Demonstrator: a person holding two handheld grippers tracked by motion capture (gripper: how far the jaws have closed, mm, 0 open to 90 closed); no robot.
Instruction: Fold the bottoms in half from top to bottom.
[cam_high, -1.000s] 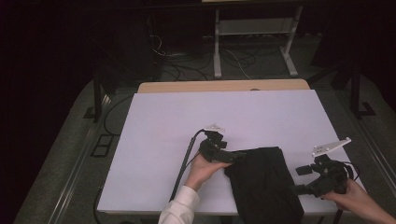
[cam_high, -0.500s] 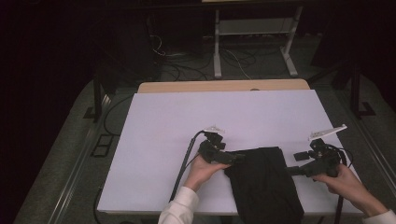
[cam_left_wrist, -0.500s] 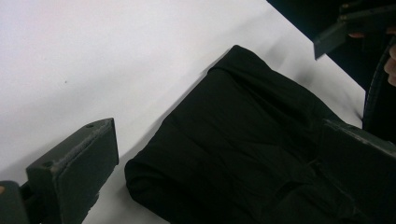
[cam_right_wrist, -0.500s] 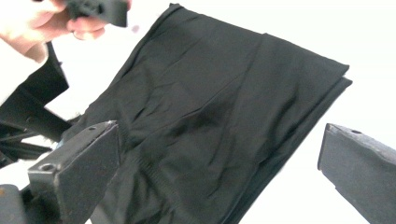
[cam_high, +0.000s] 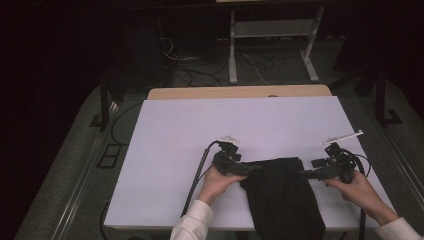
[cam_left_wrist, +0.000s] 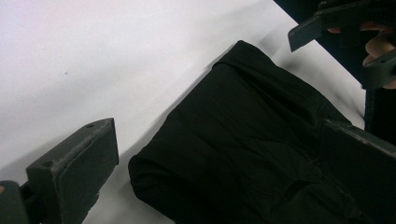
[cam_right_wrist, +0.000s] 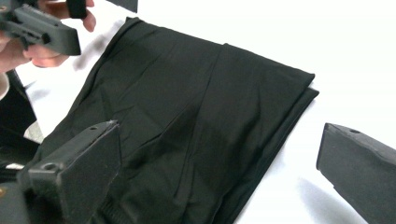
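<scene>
Lying folded at the near edge of the white surface (cam_high: 280, 120), the black garment (cam_high: 282, 197) looked soft, light and limp. Both the left gripper (cam_high: 250, 169) and right gripper (cam_high: 304, 174) had fingers released; the far corners probably suited gripping.

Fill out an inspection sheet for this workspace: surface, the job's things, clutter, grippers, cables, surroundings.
Surface: white table top, bare apart from the work; a wooden edge shows at its far side.
Job's things: folded black cloth lying flat at the near edge, hanging over it toward the person.
Clutter: nothing seen.
Grippers: left gripper open, its jaws at the cloth's left far corner; right gripper open, by the right far corner. Neither pinches the cloth.
Cables: a black cable trails from the left gripper off the near edge; loose cables on the floor beyond.
Surroundings: dark room; a white stand behind the table.
</scene>
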